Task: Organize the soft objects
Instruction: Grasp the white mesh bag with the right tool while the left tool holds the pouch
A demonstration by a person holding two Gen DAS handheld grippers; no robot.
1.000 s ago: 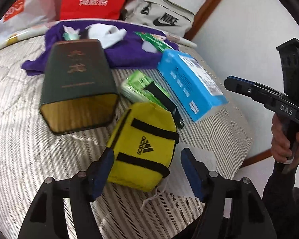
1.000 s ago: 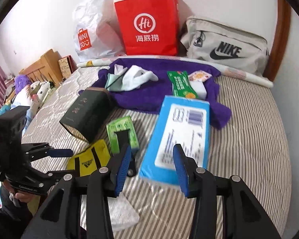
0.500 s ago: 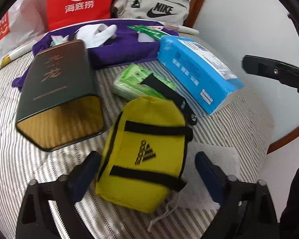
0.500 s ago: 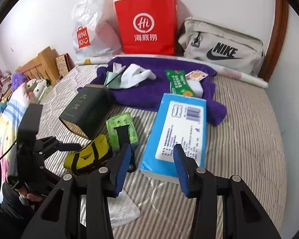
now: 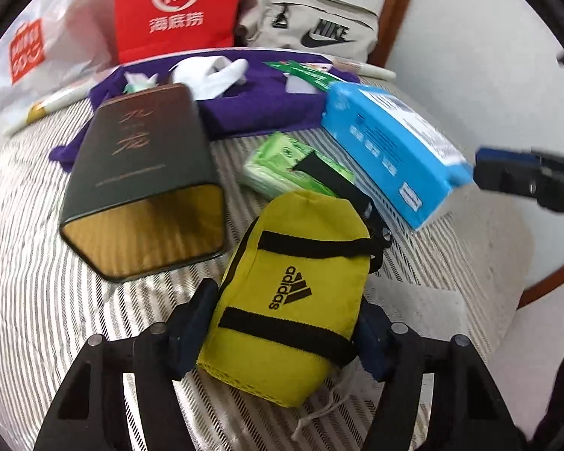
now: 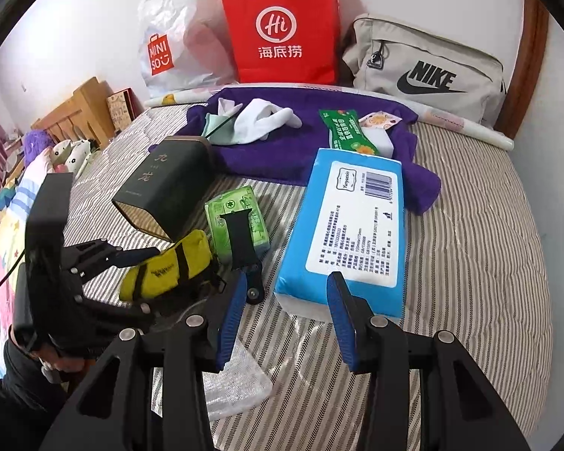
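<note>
Left gripper (image 5: pixel 282 330): both pads pressed against the sides of the yellow adidas pouch (image 5: pixel 293 293), one on each flank near its lower end. Closed on it. From the right wrist view the same pouch (image 6: pixel 169 267) sits clamped in my left gripper (image 6: pixel 146 267), off to the left of my right fingers, low against the striped bedcover (image 6: pixel 470 263).

Right gripper (image 6: pixel 285 315): fingers spread wide, gripping nothing. Blue tissue pack (image 6: pixel 349 225) lies just ahead, its near end between and slightly beyond the blue pads; can't tell if either pad touches it.

Ahead of the left gripper: dark green box (image 5: pixel 143 180) lying on its side up-left of the pouch, gold end facing me. Green wipes pack (image 5: pixel 282 165) straight beyond the pouch, black strap (image 6: pixel 240 236) lying across it. Blue tissue pack up-right, one corner raised off the cover.

Further out: purple towel (image 6: pixel 319 143) with white gloves (image 6: pixel 267 120) and a green snack wrapper (image 6: pixel 346 131) on top. At the back edge by the wall: red paper bag (image 6: pixel 282 30), white Miniso plastic bag (image 6: pixel 169 45), beige Nike bag (image 6: pixel 428 67).

Clear plastic bag (image 6: pixel 237 379) under my right gripper, near-left. White sheet (image 5: pixel 417 300) just right of the pouch.
</note>
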